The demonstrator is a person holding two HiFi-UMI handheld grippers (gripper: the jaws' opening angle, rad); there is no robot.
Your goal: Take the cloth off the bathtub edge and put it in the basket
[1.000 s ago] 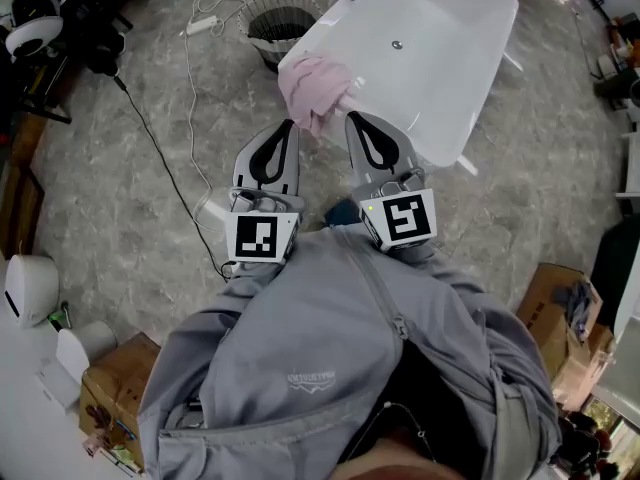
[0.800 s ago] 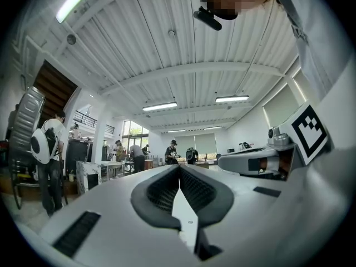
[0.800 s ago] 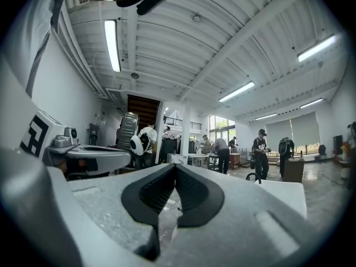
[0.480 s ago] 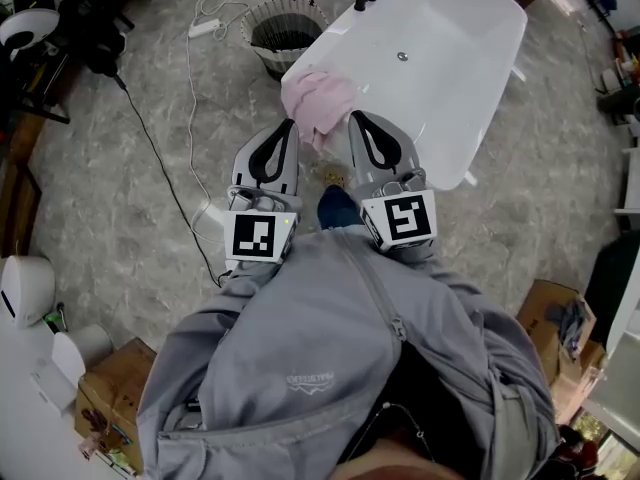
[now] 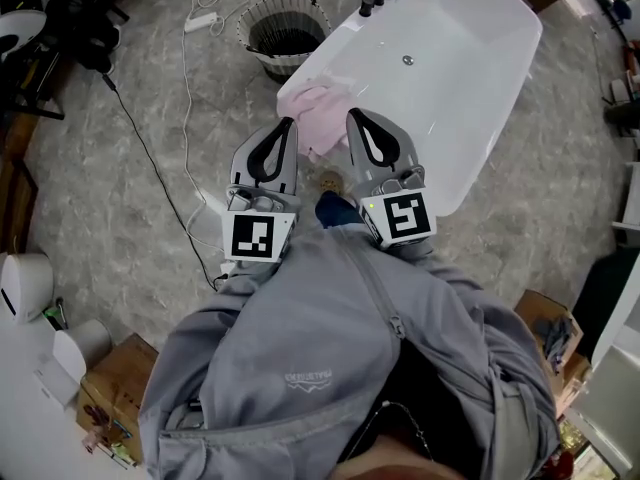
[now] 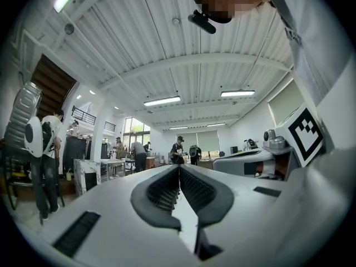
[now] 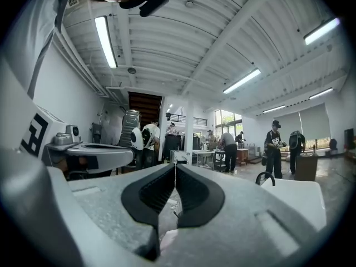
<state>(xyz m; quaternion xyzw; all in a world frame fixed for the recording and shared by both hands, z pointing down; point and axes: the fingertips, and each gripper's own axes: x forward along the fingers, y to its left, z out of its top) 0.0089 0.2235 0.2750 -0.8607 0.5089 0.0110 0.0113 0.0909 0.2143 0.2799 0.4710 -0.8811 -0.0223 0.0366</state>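
Observation:
A crumpled pink cloth [image 5: 316,111] lies over the near corner edge of the white bathtub [image 5: 470,78]. The dark wicker basket [image 5: 286,30] stands on the floor just left of the tub. Side by side, my left gripper [image 5: 288,124] and right gripper [image 5: 352,117] point at the cloth, their tips flanking its lower edge. In the left gripper view the left gripper [image 6: 179,169] has its jaws pressed together with nothing between them. The right gripper [image 7: 175,169] is likewise shut and empty, and the bathtub [image 7: 295,196] rim shows white at the right of its view.
A white cable and power strip [image 5: 199,20] trail over the grey floor left of the basket. Cardboard boxes [image 5: 110,393] and white devices [image 5: 25,286] sit at the lower left, another box [image 5: 545,328] at the right. Several people [image 7: 275,146] stand far off in the hall.
Both grippers and I have moved toward the bathtub. The cloth and tub corner now sit lower in the head view, closer to the gripper tips. The jaws stay shut.

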